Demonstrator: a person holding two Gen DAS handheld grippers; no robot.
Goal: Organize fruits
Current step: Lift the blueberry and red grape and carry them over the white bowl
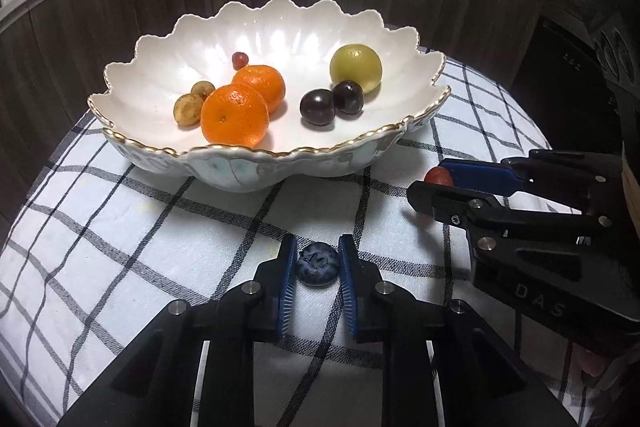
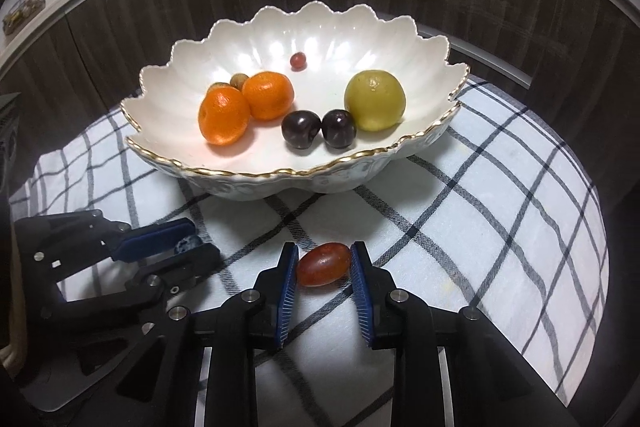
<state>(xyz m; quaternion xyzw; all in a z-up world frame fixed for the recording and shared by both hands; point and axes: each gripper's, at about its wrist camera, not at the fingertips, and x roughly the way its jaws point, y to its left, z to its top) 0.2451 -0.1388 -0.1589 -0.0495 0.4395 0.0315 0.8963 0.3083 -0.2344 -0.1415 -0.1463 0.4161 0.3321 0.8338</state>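
On a checked cloth (image 1: 120, 227), the left gripper (image 1: 317, 259) pinches a blueberry (image 1: 316, 263); to its right, the right gripper (image 2: 323, 263) clamps a red grape (image 2: 323, 264). Just beyond, a scalloped white bowl (image 1: 280, 23) holds oranges (image 1: 234, 115), dark cherries (image 1: 318, 107) and a green fruit (image 1: 355, 67).

Overhead light glares off the bowl (image 1: 256, 39); fisheye edges bend and darken, focus sharp.
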